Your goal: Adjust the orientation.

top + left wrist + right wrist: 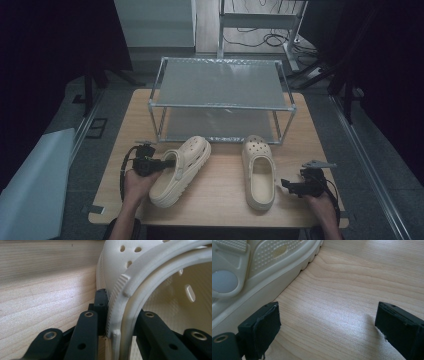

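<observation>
Left clog [160, 290] cropped by frame edge

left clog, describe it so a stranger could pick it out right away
On the wooden table, in front of the metal rack, lie two cream clogs. The left clog is the one angled with its toe toward the rack, and the left gripper is clamped on its rim; the right clog lies straight and untouched.

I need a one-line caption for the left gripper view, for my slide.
Left gripper shut on the side wall of a cream clog resting on the wooden table.
</observation>
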Available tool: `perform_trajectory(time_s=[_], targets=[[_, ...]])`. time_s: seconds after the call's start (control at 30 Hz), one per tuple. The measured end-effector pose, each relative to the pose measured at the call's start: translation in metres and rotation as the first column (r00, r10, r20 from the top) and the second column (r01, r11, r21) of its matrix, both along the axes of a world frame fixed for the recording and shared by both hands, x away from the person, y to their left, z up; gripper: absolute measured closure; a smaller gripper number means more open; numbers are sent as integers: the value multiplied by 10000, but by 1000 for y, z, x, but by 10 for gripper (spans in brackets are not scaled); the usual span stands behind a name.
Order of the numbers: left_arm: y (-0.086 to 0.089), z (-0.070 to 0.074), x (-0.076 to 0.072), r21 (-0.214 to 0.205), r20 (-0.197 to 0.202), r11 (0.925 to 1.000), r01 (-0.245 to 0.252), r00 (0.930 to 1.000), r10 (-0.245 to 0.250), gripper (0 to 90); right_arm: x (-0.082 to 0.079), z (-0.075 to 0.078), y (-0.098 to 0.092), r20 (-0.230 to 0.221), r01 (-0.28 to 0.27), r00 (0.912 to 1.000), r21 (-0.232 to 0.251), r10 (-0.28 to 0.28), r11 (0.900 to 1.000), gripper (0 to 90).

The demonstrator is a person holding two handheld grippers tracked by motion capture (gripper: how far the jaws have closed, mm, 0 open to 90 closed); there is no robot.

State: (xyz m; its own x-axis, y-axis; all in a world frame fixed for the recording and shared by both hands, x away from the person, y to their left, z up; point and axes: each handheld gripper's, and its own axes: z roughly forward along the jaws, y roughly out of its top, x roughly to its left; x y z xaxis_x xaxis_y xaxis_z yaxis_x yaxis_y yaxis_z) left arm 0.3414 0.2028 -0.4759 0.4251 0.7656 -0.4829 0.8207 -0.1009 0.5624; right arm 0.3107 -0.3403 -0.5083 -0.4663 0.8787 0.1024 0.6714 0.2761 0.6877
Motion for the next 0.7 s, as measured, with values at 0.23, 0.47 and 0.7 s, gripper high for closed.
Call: perform_trajectory(time_s=[0.23,0.47,0.7], targets=[[5,12,1,-534,-100,9986,19,9999,-24,767,0,0,0,6,20,10000,3,-20,10000,58],[9,31,2,-952,-235,9954,85,9997,-107,767,0,1,0,44,1,10000,-117,0,9999,58],[15,57,2,-1203,-215,9927,130,9996,-157,766,0,0,0,31,25,10000,-118,-25,9999,54]])
